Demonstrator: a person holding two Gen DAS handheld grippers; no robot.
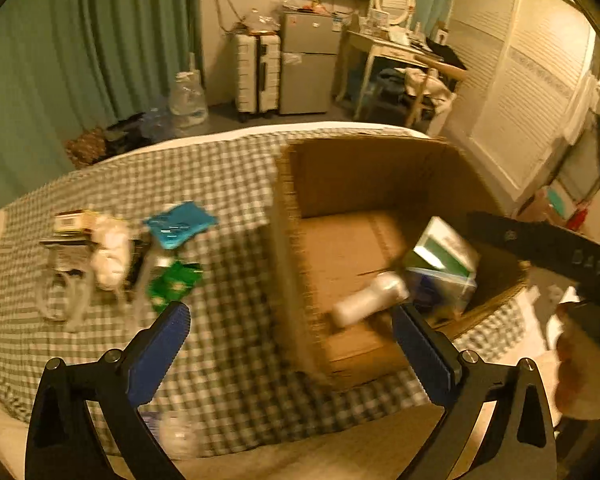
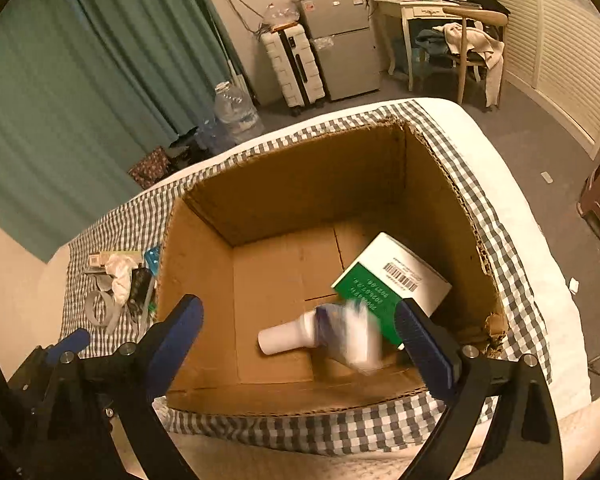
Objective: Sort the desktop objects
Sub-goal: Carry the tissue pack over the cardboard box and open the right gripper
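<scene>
An open cardboard box (image 1: 372, 176) (image 2: 300, 184) stands on the checkered cloth. Inside lie a green-and-white carton (image 2: 396, 276) (image 1: 444, 252), a white bottle (image 2: 288, 336) (image 1: 368, 300) and a blurred blue-and-white pack (image 2: 352, 332) (image 1: 440, 292). My right gripper (image 2: 300, 316) is open and empty above the box's near side. My left gripper (image 1: 288, 320) is open and empty over the box's left wall. Loose items lie left of the box: a blue packet (image 1: 180, 224), a green packet (image 1: 174, 284), white crumpled material (image 1: 110, 252) (image 2: 120, 276), a small box (image 1: 74, 220) and a grey cable (image 1: 60, 292).
The cloth (image 1: 228, 184) covers a bed with a white edge (image 2: 532, 200). Beyond it stand a suitcase (image 1: 258, 72), a small fridge (image 1: 306, 64), a water jug (image 1: 188, 96), a desk with a chair (image 2: 460, 20) and green curtains (image 1: 60, 60). The right gripper's black body (image 1: 560, 248) reaches in at right.
</scene>
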